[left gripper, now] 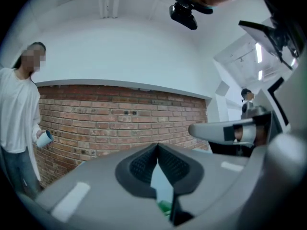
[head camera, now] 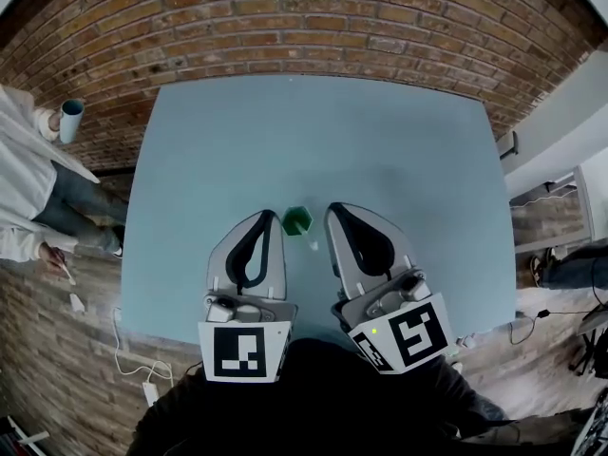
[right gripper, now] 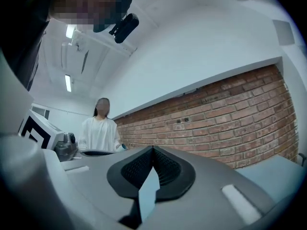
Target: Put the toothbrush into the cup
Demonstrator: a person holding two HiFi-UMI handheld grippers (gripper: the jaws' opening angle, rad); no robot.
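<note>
Our left gripper and right gripper are both closed tip to tip, nothing between the jaws, as we hold them side by side over the blue-grey table. A person in white stands at its left. The green cup sits on the table between the gripper tips; a pale speck just beside it is too small to identify.

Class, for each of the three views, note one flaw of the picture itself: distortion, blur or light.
Head view: the wide lens bows the edges of the table and darkens the corners. Left gripper view: the courses of the brick wall curve, and the left gripper has a soft near body. Right gripper view: the ceiling light glares white; the right gripper blurs close to the lens.
</note>
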